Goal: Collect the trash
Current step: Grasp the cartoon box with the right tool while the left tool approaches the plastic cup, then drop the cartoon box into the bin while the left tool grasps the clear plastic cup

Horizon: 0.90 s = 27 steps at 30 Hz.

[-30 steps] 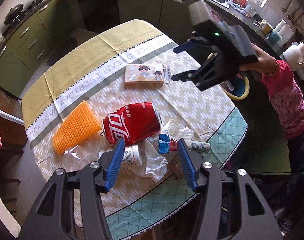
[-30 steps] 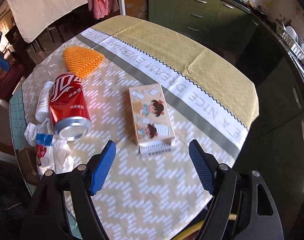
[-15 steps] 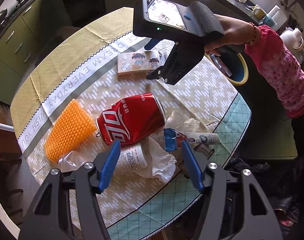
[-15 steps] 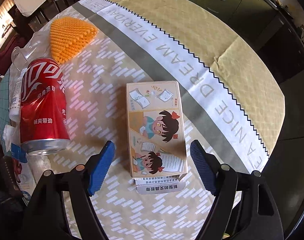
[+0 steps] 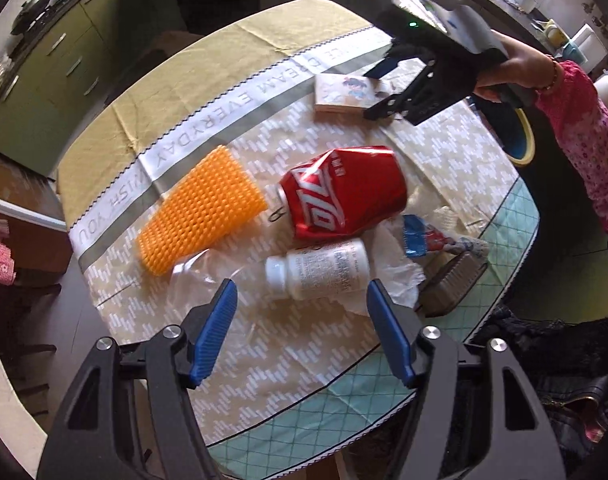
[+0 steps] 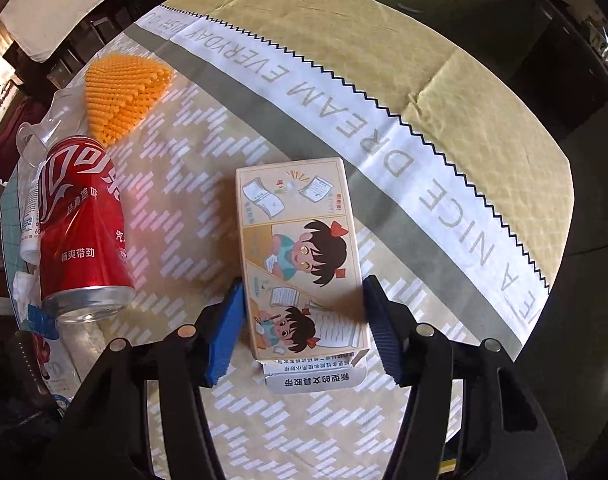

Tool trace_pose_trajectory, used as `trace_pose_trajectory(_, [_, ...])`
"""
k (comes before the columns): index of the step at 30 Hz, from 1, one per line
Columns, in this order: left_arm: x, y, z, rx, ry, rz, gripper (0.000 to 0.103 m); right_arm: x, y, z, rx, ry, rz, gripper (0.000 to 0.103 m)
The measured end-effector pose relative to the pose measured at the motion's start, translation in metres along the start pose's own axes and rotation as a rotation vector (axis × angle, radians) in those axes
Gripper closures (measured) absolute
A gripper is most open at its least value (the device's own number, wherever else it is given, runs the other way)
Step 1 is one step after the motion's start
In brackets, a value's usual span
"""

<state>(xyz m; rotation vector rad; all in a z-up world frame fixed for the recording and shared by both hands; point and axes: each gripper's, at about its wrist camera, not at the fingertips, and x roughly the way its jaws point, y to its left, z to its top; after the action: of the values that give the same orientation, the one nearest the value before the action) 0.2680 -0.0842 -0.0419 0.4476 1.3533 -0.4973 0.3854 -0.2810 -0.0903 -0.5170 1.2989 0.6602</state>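
the right gripper (image 6: pixel 304 330), hand-held and pointed almost straight down, straddled the near end of the flat rectangular cardboard box printed with cartoon children (image 6: pixel 300 256). its jaws had just been closing, with the box between them; the left blue pad appeared to lie against the box's long edge, while a sliver of cloth seemed to show at the right pad, so a firm grip could not be confirmed. the box lay flat on the patterned beige tablecloth (image 6: pixel 192 168), its long axis running away from the gripper and its opened white flap toward the camera. the jaws thus crossed the short width, the orientation a lift would require.

the left gripper (image 5: pixel 304 328) hovered over the other litter, jaws apart and empty, having just been opening. directly ahead of it lay the small white plastic bottle (image 5: pixel 315 270), on its side, long axis running across the gap from pad to pad, cap toward the left pad. a grasp would probably call for a turn of the wrist or a wider spread. beyond the bottle lay the crushed red drinks can (image 5: pixel 339 196), and beside that the orange knobbly plastic mesh (image 5: pixel 202 218). the left gripper was nearer the bottle, the right nearer the box.
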Motion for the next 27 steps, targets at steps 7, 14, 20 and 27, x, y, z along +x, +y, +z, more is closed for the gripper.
trace_pose_trajectory(7, [0.026,0.028,-0.010,0.002,0.076,0.136,0.046,0.004,0.018,-0.002,0.024,-0.005,-0.026,0.044])
trace_pose_trajectory(14, [0.056,0.036,-0.018,0.017,0.154,0.141,0.064,-0.041,0.021,-0.035,0.128,-0.111,0.003,0.044])
trace_pose_trajectory(20, [0.064,0.037,-0.023,0.033,0.152,0.124,0.084,-0.106,0.016,-0.120,0.288,-0.231,0.018,0.044])
trace_pose_trajectory(27, [0.055,0.047,-0.024,-0.017,0.106,0.150,0.095,-0.151,-0.006,-0.251,0.524,-0.235,-0.094,0.044])
